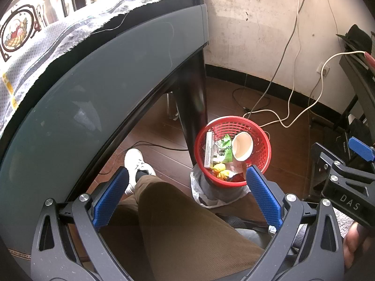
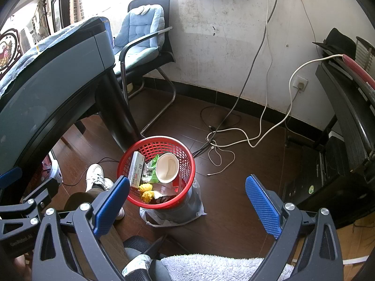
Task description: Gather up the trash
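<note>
Both grippers are off the desk (image 1: 98, 75), hanging over the floor and facing the red basket (image 1: 260, 138). Left gripper (image 1: 186, 201): jaws spread wide, nothing between them. Right gripper (image 2: 187, 207): same, wide and empty.

The basket stands on the floor by the desk's corner leg and holds a paper cup (image 2: 166, 167), a green wrapper (image 2: 151, 172), a flat box (image 2: 136, 168) and 2 yellow scraps (image 2: 145, 190).

Judgement: a drop looks complete. The next move calls for finding the next piece of trash; none is visible on the desk edge in view.
</note>
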`<move>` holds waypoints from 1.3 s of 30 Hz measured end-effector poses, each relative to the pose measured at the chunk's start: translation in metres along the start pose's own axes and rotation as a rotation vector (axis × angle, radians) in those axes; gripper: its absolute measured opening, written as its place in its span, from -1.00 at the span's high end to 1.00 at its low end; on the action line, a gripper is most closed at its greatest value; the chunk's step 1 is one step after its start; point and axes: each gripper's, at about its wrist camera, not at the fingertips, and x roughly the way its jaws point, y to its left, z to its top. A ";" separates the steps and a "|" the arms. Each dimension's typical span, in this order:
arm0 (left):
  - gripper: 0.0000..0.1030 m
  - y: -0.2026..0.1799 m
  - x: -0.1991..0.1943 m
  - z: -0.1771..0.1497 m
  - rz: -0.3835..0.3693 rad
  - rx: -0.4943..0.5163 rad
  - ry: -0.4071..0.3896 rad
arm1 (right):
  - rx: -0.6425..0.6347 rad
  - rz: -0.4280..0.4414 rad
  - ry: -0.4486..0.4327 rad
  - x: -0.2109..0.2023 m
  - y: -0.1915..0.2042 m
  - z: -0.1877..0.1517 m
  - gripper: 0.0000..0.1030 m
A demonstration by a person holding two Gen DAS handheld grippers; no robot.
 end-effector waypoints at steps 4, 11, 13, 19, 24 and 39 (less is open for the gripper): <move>-0.87 -0.001 0.000 0.000 0.000 -0.001 0.001 | 0.000 0.000 0.000 0.000 0.000 -0.001 -0.89; -0.87 -0.001 0.000 0.000 0.001 0.000 0.001 | 0.000 0.001 0.001 0.000 0.000 0.000 -0.89; -0.87 -0.001 0.000 0.000 0.001 0.000 0.001 | 0.001 0.001 0.001 0.000 0.000 0.000 -0.89; -0.87 -0.002 0.000 0.001 0.002 0.000 0.001 | 0.000 0.000 0.001 0.000 0.000 0.000 -0.89; -0.87 0.001 0.000 -0.001 0.001 0.001 0.001 | 0.002 0.001 0.002 0.000 0.000 0.000 -0.89; -0.87 0.004 0.001 -0.004 0.005 0.004 0.000 | 0.000 0.001 0.003 0.000 -0.002 0.000 -0.89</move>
